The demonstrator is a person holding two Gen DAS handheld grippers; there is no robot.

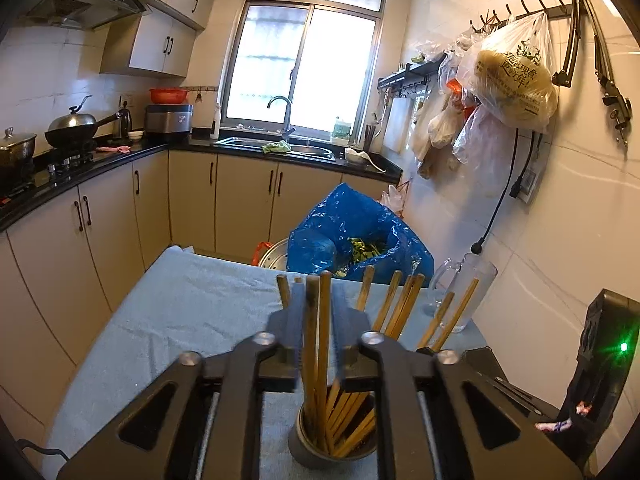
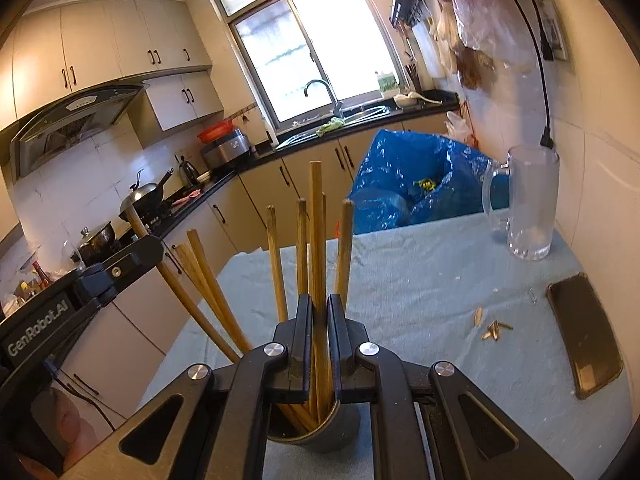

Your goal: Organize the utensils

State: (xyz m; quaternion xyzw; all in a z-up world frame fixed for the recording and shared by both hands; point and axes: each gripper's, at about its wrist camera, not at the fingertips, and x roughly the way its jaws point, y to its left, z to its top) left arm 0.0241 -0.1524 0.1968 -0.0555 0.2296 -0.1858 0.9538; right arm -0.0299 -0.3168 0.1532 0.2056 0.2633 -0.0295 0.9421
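- A table [image 2: 420, 280] draped in a pale blue cloth filled the foreground of a small kitchen; a clear glass mug [image 2: 524, 208] stood at its far right, well apart from the work.
- A small grey metal cup [image 1: 332, 446] sat on the cloth at the near edge, just under both grippers.
- A bundle of wooden chopsticks [image 1: 348, 412] stood in the cup, long axes roughly upright, top ends fanning outward and up (some leaned well over to one side).
- The left gripper [image 1: 318, 312] had its jaws a little apart, with two chopsticks standing in the gap; the pads did not appear to press them.
- The right gripper [image 2: 319, 320] had its jaws nearly closed, pinching one tall chopstick [image 2: 317, 240] partway up its shaft.
- Handling, as a judgement: the sticks looked light, stiff and smooth, likely to slip or pivot in a loose grip; the mid-shaft, above the cup's rim, seemed the best place to hold.
- The cup looked light enough to tip if a stick dragged sideways.
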